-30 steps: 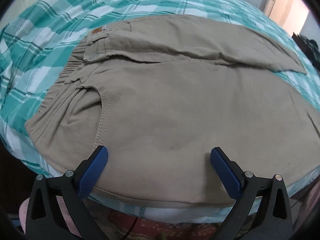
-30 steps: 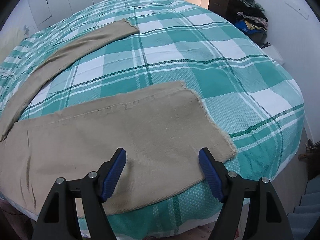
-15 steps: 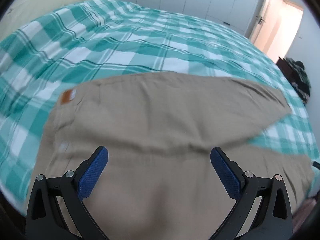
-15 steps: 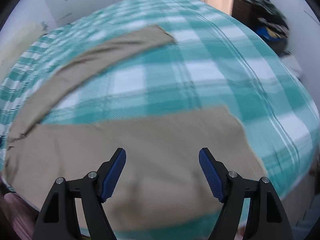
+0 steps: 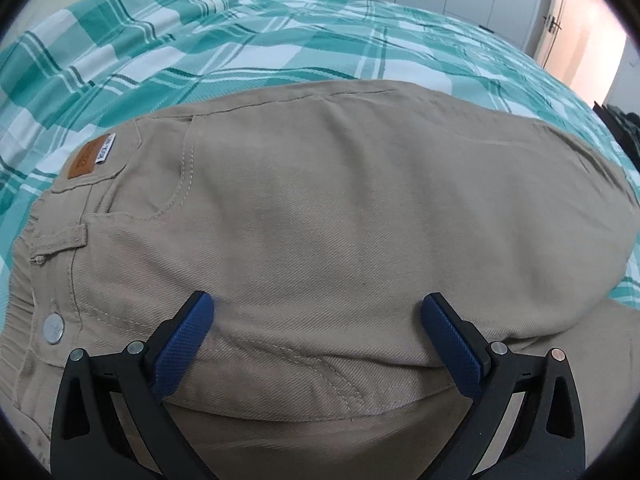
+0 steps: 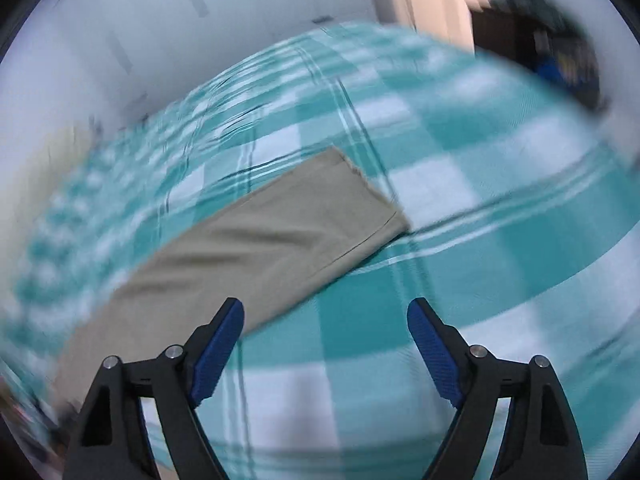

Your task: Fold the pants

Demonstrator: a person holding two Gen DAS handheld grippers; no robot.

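left view: pants [image 5: 320, 220] waist; right view: leg hem only.

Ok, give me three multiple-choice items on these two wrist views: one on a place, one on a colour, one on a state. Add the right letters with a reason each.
1. Where on the khaki pants does the brown label patch sit in the left wrist view?
A. upper left, at the waistband
B. lower right
C. dead centre

2. What colours is the checked bedcover?
A. red and black
B. teal and white
C. plain grey

3. How does the left claw stand?
A. shut on the pants
B. shut on the bedcover
C. open, nothing pinched

Answers:
1. A: the patch lies beside the waistband seam at the upper left.
2. B: teal and white squares show around the pants in both views.
3. C: its blue pads stand wide apart over the cloth.
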